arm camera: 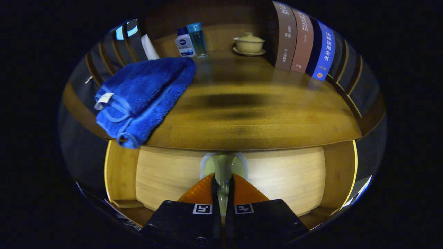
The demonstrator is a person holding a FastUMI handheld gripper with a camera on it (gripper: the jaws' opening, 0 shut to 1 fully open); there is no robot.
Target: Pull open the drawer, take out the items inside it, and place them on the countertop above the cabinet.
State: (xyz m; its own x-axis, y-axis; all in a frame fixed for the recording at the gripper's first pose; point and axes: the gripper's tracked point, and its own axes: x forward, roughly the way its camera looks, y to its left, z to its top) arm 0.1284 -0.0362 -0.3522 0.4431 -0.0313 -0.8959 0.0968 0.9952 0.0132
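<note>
Nearest of all, the gripper [223, 188] has its two fingers drawn in tight on the pale green knob-shaped drawer handle [223, 165], one finger to each side of its stem — a pinch that makes sense, since the narrow stem gives the fingers something to hook behind for a straight pull outward. The handle sits in the middle of the light bamboo drawer front [277, 180], which is framed by the darker wooden sides of the cabinet [119, 169]. From this angle I cannot tell whether the drawer has come out at all, and its inside is hidden, so what it holds is not to be made out.

Just above the drawer front runs the curved edge of the brown wooden tabletop [259, 114] — the place meant to receive the things from the drawer. Its broad middle is bare, which I judge leaves good room for setting things down. On its left side lies a folded blue terry towel [142, 97], one corner hanging over the front edge. Beyond it, toward the back, a small white-and-blue lotion bottle [184, 44] stands touching a clear teal-capped bottle [198, 39]. Further right rests a cream lidded tea bowl on a saucer [249, 44], and upright books in brown and blue covers [303, 43] line the right side.
</note>
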